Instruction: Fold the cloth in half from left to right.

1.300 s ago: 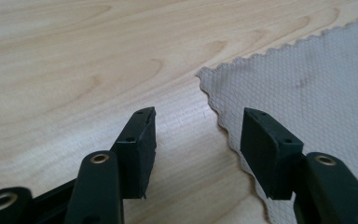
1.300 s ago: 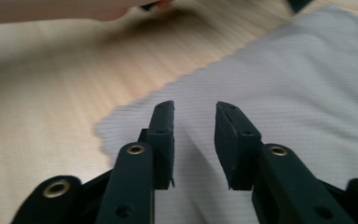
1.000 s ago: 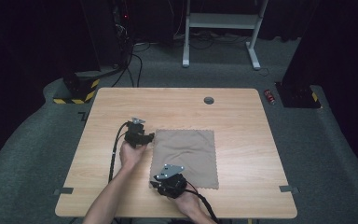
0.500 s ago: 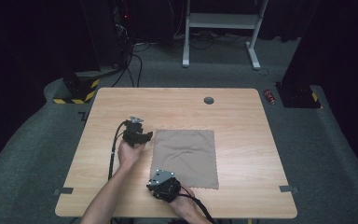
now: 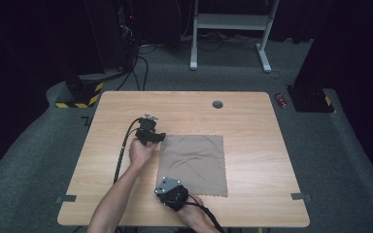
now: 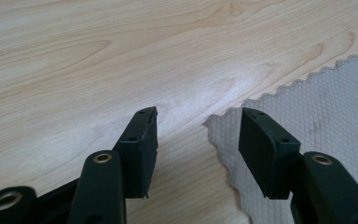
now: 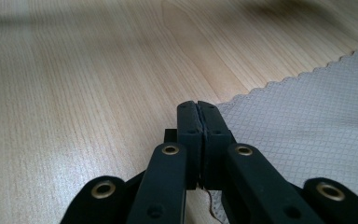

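Wood table (image 5: 252, 126), grey cloth (image 5: 194, 162) flat; dark carpeted room

- The right gripper (image 7: 199, 114) has just been closing its jaws, now pinched on the near-left corner of the cloth (image 7: 307, 121).
- The left gripper (image 5: 161, 139) moved slightly toward the cloth's far-left corner.

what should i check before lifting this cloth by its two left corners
1. right gripper shut on the near corner of the cloth: ok; its jaws have just been closing, cloth edge between them.
2. left gripper shut on the far corner: not ok, jaws open, corner between them.
3. Cloth flat: ok, faint creases.
4. Nothing lying on the cloth: ok.
5. Grip firm enough to lift: cannot tell.
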A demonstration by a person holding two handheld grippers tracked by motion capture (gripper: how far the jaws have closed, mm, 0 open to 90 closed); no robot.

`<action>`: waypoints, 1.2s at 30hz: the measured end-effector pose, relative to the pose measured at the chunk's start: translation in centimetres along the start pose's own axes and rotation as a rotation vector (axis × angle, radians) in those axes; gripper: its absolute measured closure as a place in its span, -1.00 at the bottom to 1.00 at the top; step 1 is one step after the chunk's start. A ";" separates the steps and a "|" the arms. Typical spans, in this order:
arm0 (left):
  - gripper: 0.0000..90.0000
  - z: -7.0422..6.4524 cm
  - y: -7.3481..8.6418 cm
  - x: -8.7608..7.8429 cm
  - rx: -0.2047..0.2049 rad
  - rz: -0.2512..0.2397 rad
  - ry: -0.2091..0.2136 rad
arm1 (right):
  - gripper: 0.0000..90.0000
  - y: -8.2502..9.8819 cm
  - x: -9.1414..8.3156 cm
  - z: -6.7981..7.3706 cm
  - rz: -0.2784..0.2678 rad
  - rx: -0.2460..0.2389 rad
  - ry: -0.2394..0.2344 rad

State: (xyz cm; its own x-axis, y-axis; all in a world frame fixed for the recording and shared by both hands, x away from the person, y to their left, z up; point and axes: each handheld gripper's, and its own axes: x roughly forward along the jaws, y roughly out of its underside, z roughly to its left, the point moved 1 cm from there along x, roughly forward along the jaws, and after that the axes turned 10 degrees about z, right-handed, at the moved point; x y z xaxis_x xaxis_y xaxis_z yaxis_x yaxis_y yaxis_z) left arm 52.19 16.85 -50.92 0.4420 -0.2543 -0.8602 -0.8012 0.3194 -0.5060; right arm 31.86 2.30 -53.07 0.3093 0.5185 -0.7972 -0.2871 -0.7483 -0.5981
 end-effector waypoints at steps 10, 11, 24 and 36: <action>0.28 -0.8 -0.3 1.2 0.028 0.006 -0.046 | 0.97 0.0 0.0 0.1 -0.003 0.007 0.002; 0.34 -0.9 -0.3 1.2 0.035 0.002 -0.045 | 0.97 0.0 0.0 0.1 -0.003 0.005 0.002; 1.00 -1.1 -0.9 1.1 0.064 0.043 0.025 | 1.00 -0.1 -0.1 0.2 0.008 0.008 0.012; 1.00 0.3 -1.3 -1.0 0.022 -0.018 0.077 | 1.00 -1.0 -1.2 0.1 -0.024 0.005 -0.011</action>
State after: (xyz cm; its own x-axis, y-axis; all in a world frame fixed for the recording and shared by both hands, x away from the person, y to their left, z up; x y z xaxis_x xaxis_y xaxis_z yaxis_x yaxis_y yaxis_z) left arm 52.89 16.96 -49.41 0.4228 -0.3294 -0.8442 -0.7842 0.3338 -0.5230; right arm 31.66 2.52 -51.51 0.3062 0.5410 -0.7833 -0.2838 -0.7336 -0.6175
